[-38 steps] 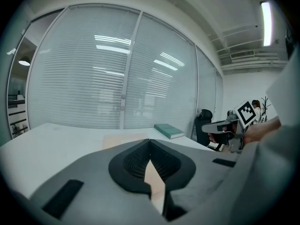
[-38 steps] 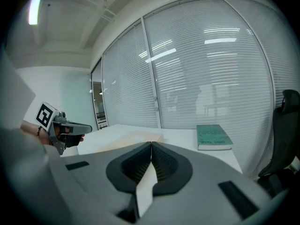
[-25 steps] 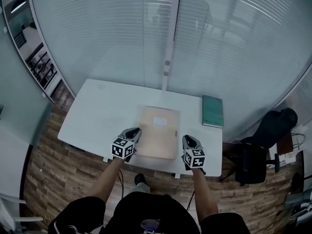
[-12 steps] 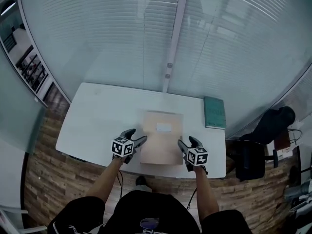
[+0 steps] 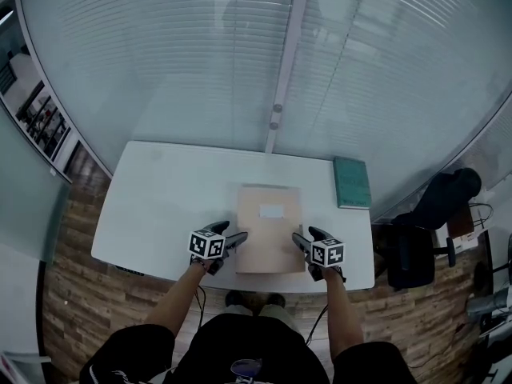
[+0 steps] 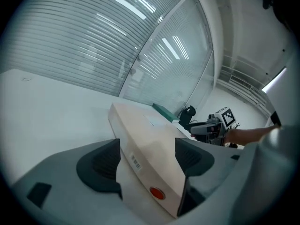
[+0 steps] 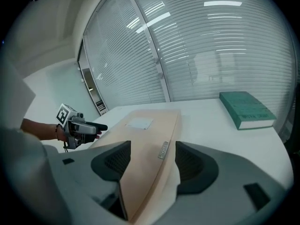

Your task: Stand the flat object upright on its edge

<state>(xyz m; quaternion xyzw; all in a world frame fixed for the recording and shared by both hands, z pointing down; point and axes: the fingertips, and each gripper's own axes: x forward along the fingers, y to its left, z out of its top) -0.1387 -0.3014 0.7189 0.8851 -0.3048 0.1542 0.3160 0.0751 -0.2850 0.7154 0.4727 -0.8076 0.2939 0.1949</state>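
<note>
A flat tan file box (image 5: 268,226) with a white label lies flat on the white table (image 5: 160,198). My left gripper (image 5: 232,232) is at its near left corner, and my right gripper (image 5: 304,237) is at its near right corner. In the left gripper view the box (image 6: 150,139) fills the gap between the jaws of the left gripper (image 6: 146,156), which are opening. In the right gripper view the box's side edge (image 7: 145,139) runs between the wide-apart jaws of the right gripper (image 7: 151,156). I see neither gripper clamp the box.
A green book (image 5: 350,182) lies flat at the table's far right, apart from the box. Glass walls with blinds stand behind the table. A black chair (image 5: 416,254) and a dark bag (image 5: 452,194) are off the right end. The person stands at the near edge.
Both grippers were shut beside the box a second ago; they have since opened and slid in around its near corners. The box has stayed flat.
</note>
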